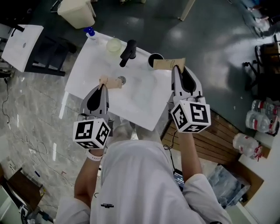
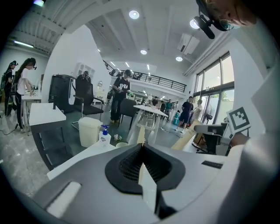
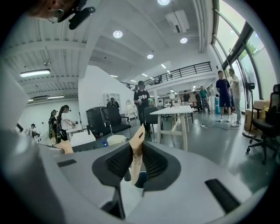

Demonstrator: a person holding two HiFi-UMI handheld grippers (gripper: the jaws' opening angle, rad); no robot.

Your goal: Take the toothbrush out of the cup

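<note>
A black cup (image 1: 155, 58) stands at the far side of the white table (image 1: 144, 105), partly hidden behind a tan paper piece (image 1: 168, 64). My right gripper (image 1: 176, 66) is shut on that piece, which stands up between its jaws in the right gripper view as a tan paper piece (image 3: 136, 146). My left gripper (image 1: 104, 84) is shut on a second, smaller tan paper piece (image 1: 111, 82), seen edge-on in the left gripper view as a pale strip (image 2: 141, 138). Both grippers are held above the table. A black long-handled object (image 1: 128, 52) lies left of the cup. I cannot pick out a toothbrush.
A pale translucent cup (image 1: 113, 45) and a blue-capped bottle (image 1: 89, 32) stand at the table's far left corner. A cream bin (image 1: 78, 12) sits on the floor beyond. A small white desk (image 1: 22, 46) is at the left, and wooden slats (image 1: 218, 135) with water bottles (image 1: 260, 118) at the right.
</note>
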